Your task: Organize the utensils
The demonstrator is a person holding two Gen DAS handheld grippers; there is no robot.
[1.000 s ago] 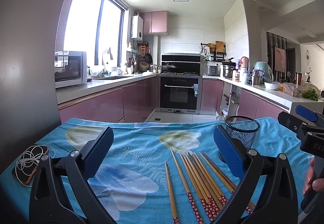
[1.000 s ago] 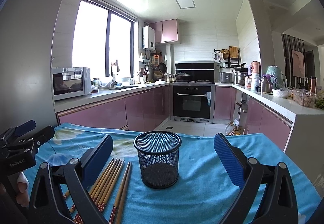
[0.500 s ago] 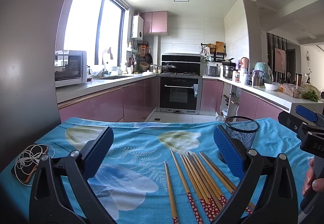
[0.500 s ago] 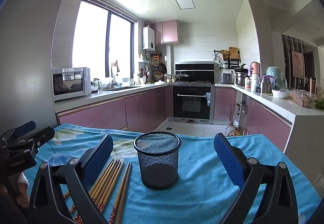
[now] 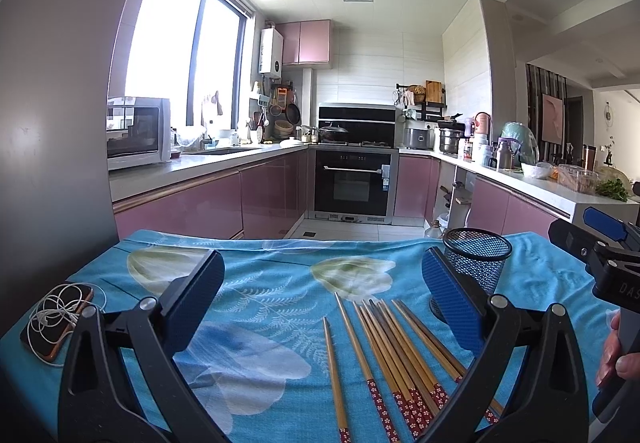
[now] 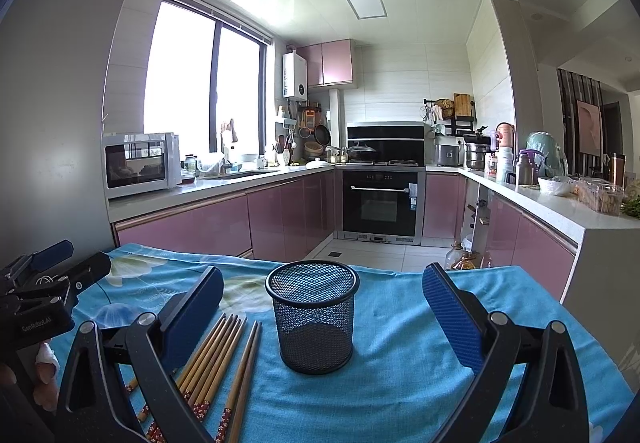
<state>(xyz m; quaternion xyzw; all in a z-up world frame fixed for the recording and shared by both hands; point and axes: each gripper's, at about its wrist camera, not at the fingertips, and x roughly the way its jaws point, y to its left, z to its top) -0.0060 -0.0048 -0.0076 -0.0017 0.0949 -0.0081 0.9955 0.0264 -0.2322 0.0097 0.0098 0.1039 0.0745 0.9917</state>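
Several wooden chopsticks (image 5: 384, 355) with red patterned ends lie side by side on the blue floral cloth; they also show in the right wrist view (image 6: 216, 359). A black mesh holder (image 6: 314, 317) stands upright and empty to their right; it also shows in the left wrist view (image 5: 476, 263). My left gripper (image 5: 320, 303) is open and empty above the cloth, just left of the chopsticks. My right gripper (image 6: 322, 315) is open and empty, with the holder between its fingers' line of view.
A phone with white earphones (image 5: 60, 319) lies at the table's left edge. The table (image 6: 400, 363) ends ahead, with kitchen floor, pink cabinets and an oven beyond. Each view shows the other gripper at its side edge.
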